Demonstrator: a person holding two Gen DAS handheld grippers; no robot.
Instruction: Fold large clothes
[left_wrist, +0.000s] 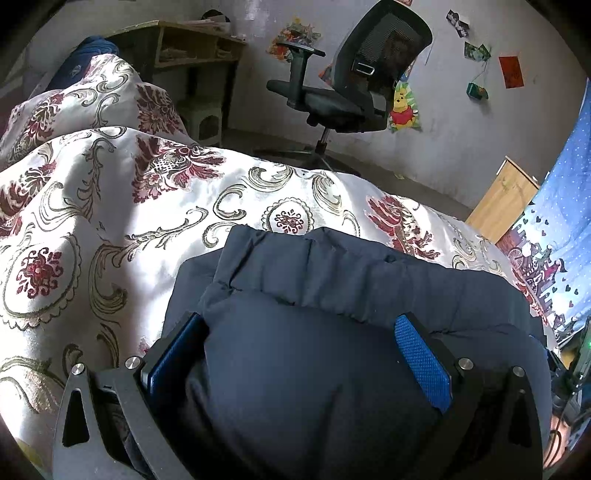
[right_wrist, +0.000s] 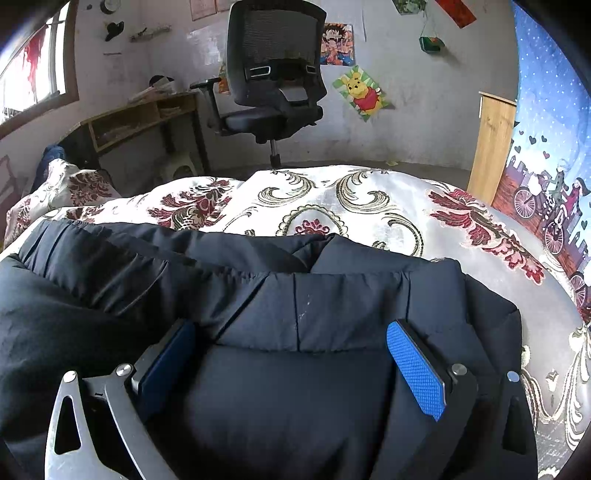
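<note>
A dark navy padded jacket (left_wrist: 332, 280) lies on a bed with a white, red and gold floral cover (left_wrist: 110, 206). In the left wrist view, my left gripper (left_wrist: 299, 325) has its blue-padded jaws spread wide, with a bulge of the jacket between them; the pads do not squeeze it. In the right wrist view the jacket (right_wrist: 258, 295) fills the lower frame, its collar area ahead of the fingers. My right gripper (right_wrist: 291, 332) is also wide open, straddling the jacket's fabric.
A black mesh office chair (right_wrist: 273, 81) stands on the floor beyond the bed (right_wrist: 369, 206). A wooden desk (right_wrist: 140, 114) is at the far left, a wooden board (right_wrist: 493, 147) and a blue patterned curtain (right_wrist: 546, 129) at the right. A pillow (left_wrist: 96, 92) lies at the bed's left end.
</note>
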